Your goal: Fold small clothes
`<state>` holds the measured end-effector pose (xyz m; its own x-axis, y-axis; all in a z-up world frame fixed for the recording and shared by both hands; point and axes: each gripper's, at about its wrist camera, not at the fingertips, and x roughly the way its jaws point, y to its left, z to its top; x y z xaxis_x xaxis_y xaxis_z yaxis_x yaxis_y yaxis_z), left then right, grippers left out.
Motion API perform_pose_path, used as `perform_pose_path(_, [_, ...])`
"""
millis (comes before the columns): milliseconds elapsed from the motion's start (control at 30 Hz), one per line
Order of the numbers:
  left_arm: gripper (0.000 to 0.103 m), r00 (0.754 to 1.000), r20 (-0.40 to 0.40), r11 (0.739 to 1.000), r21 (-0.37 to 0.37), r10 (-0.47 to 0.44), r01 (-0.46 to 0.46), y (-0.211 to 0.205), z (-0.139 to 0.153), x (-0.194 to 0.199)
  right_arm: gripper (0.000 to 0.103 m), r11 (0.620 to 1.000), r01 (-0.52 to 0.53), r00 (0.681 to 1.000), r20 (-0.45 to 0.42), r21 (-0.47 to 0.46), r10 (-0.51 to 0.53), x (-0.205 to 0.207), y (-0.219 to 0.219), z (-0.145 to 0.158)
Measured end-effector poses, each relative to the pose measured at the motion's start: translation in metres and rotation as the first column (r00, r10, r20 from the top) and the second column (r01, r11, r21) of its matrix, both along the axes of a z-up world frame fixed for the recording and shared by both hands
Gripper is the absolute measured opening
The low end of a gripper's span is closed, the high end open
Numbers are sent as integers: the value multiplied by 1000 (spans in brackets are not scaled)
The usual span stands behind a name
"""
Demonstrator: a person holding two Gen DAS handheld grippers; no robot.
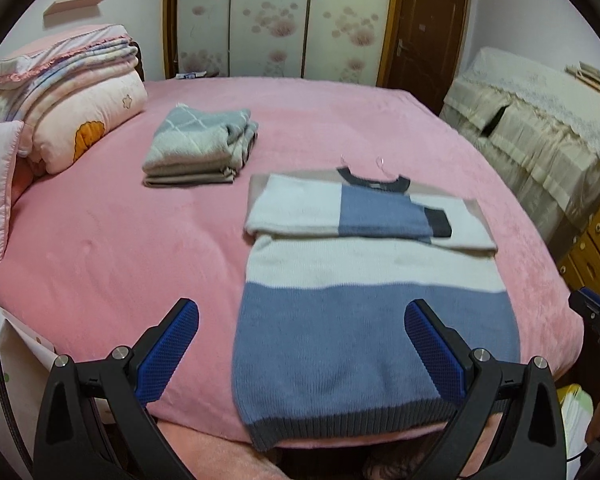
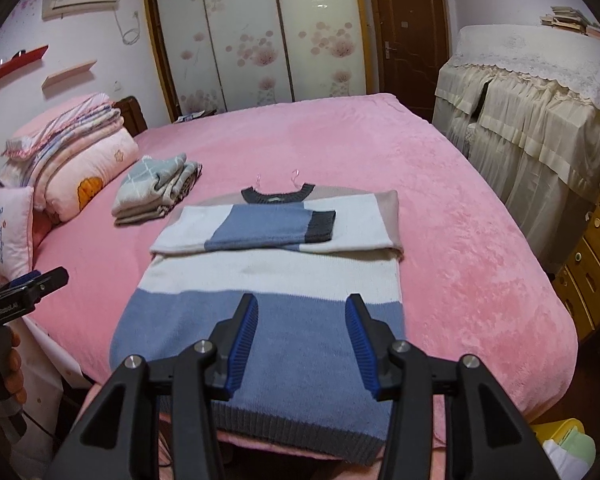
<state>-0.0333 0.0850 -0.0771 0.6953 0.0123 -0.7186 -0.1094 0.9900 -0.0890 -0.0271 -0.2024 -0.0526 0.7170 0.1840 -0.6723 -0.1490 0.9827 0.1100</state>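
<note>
A small knit sweater [image 1: 364,280] [image 2: 276,276] in blue, white and beige bands lies flat on the pink bed, both sleeves folded across its chest, its dark grey hem at the near edge. My left gripper [image 1: 302,306] hovers open and wide above the hem's left part, nothing between its blue pads. My right gripper [image 2: 302,304] hangs over the blue band near the hem, open, jaws partly apart and empty. The left gripper's tip [image 2: 48,280] shows at the left edge of the right wrist view, held by a hand [image 2: 10,368].
A folded grey checked garment [image 1: 202,144] [image 2: 156,188] lies further back on the left. Stacked quilts and pillows [image 1: 68,92] fill the bed's far left corner. A cloth-covered cabinet [image 2: 532,112] and wooden drawers [image 2: 592,264] stand to the right. The pink bed cover [image 1: 100,240] spreads around.
</note>
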Motion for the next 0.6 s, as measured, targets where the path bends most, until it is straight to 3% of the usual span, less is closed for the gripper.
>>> perform_pose_path(267, [102, 991, -130, 999, -19, -36, 34, 1, -45, -4, 46, 999, -2, 993, -118, -33, -2, -9, -15, -39])
perform_pose_path(433, [102, 942, -331, 993, -118, -61, 22, 21, -101, 3, 46, 1000, 13, 974, -225, -5, -14, -7, -36, -77])
perform_pose_path(600, [101, 929, -367, 977, -211, -40, -41, 45, -144, 3, 46, 999, 22, 959, -283, 33, -12, -5, -59, -111])
